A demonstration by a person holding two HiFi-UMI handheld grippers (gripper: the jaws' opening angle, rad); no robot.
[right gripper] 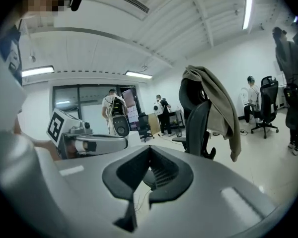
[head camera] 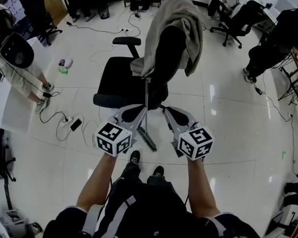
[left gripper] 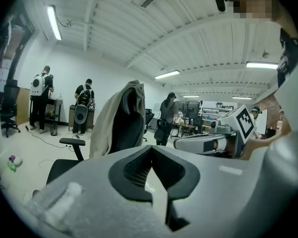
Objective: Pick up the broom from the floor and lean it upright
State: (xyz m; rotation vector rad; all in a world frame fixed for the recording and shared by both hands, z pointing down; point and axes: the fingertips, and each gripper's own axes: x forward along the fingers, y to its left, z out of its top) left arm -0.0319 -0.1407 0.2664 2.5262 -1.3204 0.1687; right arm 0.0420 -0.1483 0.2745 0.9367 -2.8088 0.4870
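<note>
While the broom (head camera: 146, 115) leans upright against the chair (head camera: 114, 83), between the left tool (head camera: 131, 112) and right tool (head camera: 173, 112) (both shut, holding nothing), it looks light, stiff and slide-prone; hold its slim handle near the middle

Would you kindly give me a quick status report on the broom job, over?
Left gripper shut, empty. Right gripper shut, empty. Broom apparently propped against chair, between grippers. Chair directly ahead.

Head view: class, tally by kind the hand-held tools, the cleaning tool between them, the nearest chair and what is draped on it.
Grippers: 2 (left gripper, right gripper)
Broom: 1
Office chair: 1
Coat: 1
Total: 5
</note>
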